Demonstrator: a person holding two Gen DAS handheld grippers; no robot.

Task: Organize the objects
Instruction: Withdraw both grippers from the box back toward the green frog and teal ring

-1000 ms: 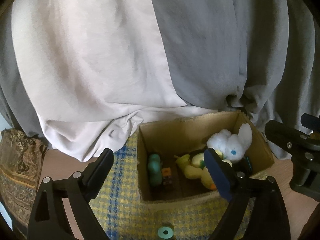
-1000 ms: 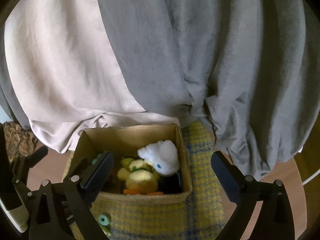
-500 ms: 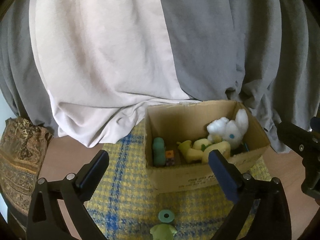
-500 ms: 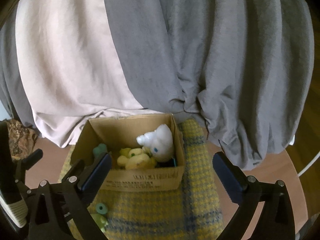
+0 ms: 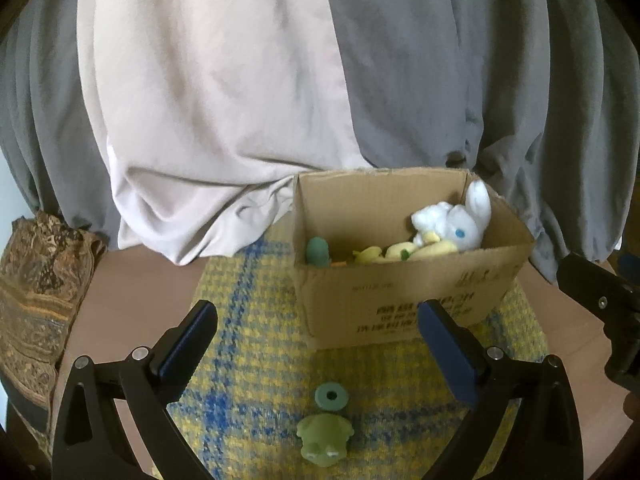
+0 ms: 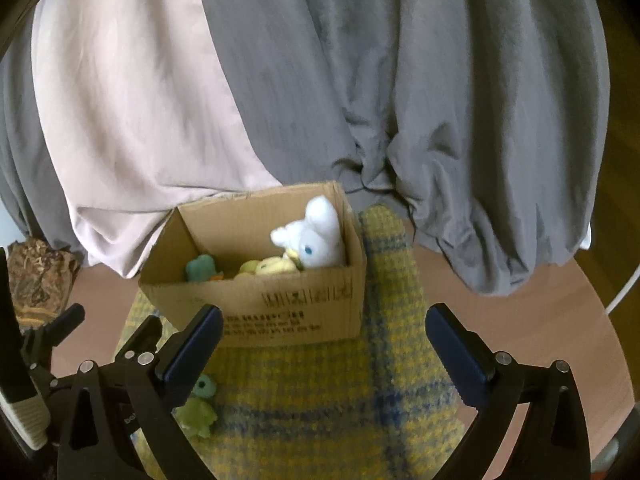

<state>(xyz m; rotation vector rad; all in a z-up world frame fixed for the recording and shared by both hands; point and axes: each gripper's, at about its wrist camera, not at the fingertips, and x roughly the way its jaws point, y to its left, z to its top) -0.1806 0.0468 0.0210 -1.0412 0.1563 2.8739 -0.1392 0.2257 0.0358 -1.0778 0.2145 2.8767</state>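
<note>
Nearest, both claws hang spread and empty over the mat (image 5: 256, 344): the left gripper (image 5: 316, 344) and, at its three o'clock, the right gripper (image 6: 324, 344). Between the left one's fingers, at six o'clock in its view, a pale green frog (image 5: 324, 438) lies on the mat, and a teal ring (image 5: 330, 396) sits just beyond it, touching or nearly so. From the right wrist the same pair peeks out at eight o'clock, half hidden behind the left finger.

Further out, toward one o'clock, stands the box (image 5: 404, 304), already holding a white bunny (image 5: 452, 224) at its right end, some yellow plush toys (image 5: 400, 252) in the middle and a teal toy (image 5: 318, 252) at the left.

Behind it all hangs the curtain (image 5: 240, 100).

So most of the tidying looks done; the frog and ring seem to be what is left, though the mat's near edge is out of sight.
</note>
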